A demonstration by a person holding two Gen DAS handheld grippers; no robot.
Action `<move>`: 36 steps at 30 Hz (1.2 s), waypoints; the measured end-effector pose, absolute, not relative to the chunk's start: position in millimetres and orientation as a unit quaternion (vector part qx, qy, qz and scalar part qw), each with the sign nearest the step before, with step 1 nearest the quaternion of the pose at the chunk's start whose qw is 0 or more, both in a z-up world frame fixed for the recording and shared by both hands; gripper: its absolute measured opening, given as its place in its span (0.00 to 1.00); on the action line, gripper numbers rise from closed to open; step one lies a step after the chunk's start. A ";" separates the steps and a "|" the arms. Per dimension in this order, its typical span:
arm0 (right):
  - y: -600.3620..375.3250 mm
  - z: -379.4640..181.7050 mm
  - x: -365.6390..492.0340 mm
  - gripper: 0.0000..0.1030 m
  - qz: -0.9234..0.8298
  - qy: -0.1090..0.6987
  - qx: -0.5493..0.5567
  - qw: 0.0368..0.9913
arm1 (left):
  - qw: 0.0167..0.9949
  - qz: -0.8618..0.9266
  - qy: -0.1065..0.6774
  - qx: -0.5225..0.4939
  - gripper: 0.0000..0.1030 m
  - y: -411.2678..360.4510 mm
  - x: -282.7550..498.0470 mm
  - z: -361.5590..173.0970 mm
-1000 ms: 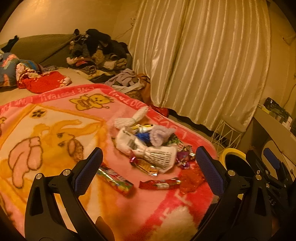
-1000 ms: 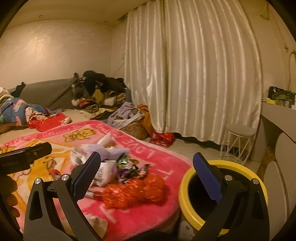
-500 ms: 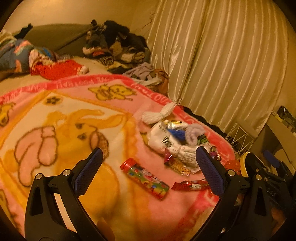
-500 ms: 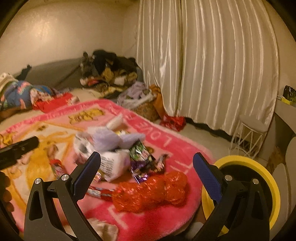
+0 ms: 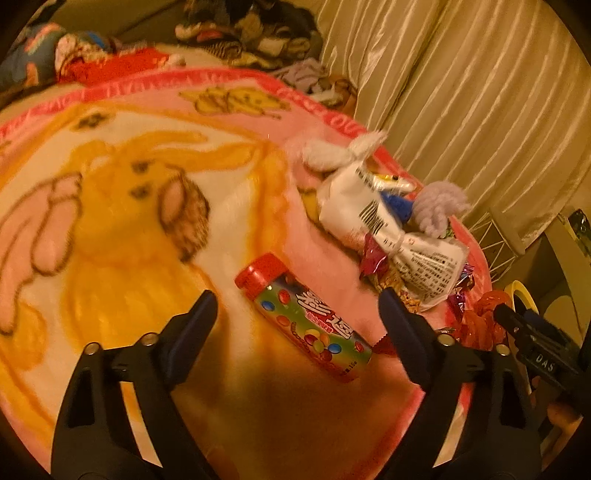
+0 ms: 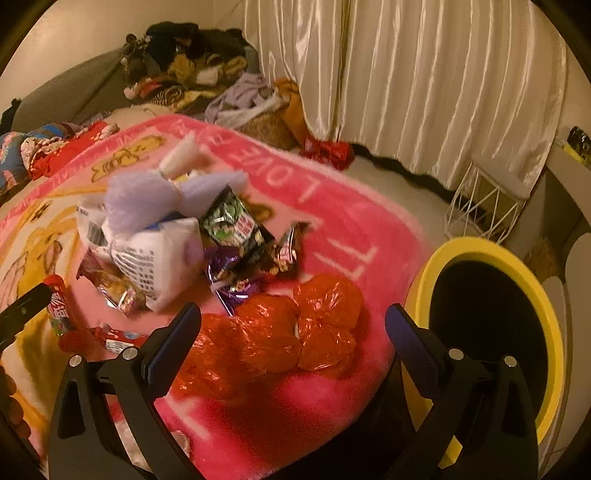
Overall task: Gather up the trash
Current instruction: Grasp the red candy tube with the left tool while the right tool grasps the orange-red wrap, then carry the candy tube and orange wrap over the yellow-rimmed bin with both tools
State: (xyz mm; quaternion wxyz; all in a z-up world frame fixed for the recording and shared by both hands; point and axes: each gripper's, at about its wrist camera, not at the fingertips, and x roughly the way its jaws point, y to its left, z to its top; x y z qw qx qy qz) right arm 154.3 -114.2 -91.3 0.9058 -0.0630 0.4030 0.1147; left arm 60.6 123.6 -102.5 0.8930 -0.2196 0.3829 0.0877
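Left tool (image 5: 297, 306) spread wide, nothing between its fingers, hovering over the pink cartoon blanket (image 5: 110, 221). Candy tube (image 5: 306, 319) with red cap lies flat on the blanket, diagonal, right in the gap between the left tool's fingers but not touched.

Landmark: white printed snack bag (image 5: 373, 218). Candy tube sits near it, toward the left tool. Purple fuzzy sock (image 5: 439, 206) rests on top of the bag, curtain side. White fuzzy sock (image 5: 343, 153) just beyond the bag, toward the clothes pile (image 5: 251, 29). Small foil wrappers (image 5: 384, 273) tucked under the bag's near edge.

Right tool (image 6: 293, 321) also wide open, holding nothing. Crumpled red plastic bag (image 6: 280, 332) lies on the blanket edge, between the right tool's fingers and just ahead of them; contact unclear. It lies on the near side of the white snack bag (image 6: 155, 262), with the green-and-black wrapper (image 6: 232, 225) and purple wrappers (image 6: 232, 280) between them. Yellow-rimmed bin (image 6: 554, 332) stands off the blanket, past the red bag from the snack bag, behind the right tool's right finger. White wire stool (image 6: 484, 206) beyond the bin, by the curtain (image 6: 424, 81).
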 end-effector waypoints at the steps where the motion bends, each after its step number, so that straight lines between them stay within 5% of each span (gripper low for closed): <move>1: -113.7 -93.4 156.2 0.92 0.115 0.410 -0.065 0.902 | 0.889 0.086 0.388 -0.228 0.70 123.5 62.5 -105.9; 2: -113.7 -97.0 157.8 0.88 0.115 0.419 -0.067 0.898 | 0.886 0.085 0.391 -0.233 0.65 123.0 63.9 -108.2; 4: -114.7 -100.5 159.5 0.59 0.125 0.434 -0.063 0.890 | 0.881 0.084 0.400 -0.238 0.54 121.9 66.4 -113.9; 5: -115.7 -103.6 159.7 0.55 0.135 0.442 -0.057 0.885 | 0.880 0.086 0.402 -0.239 0.43 122.0 66.2 -115.7; 10: -120.7 -99.7 153.4 0.26 0.160 0.438 -0.040 0.884 | 0.878 0.082 0.393 -0.261 0.32 128.8 62.5 -116.9; 36: -185.8 -32.2 103.7 0.22 0.168 0.304 0.046 0.937 | 0.938 -0.054 0.280 -0.197 0.23 48.3 51.4 -17.3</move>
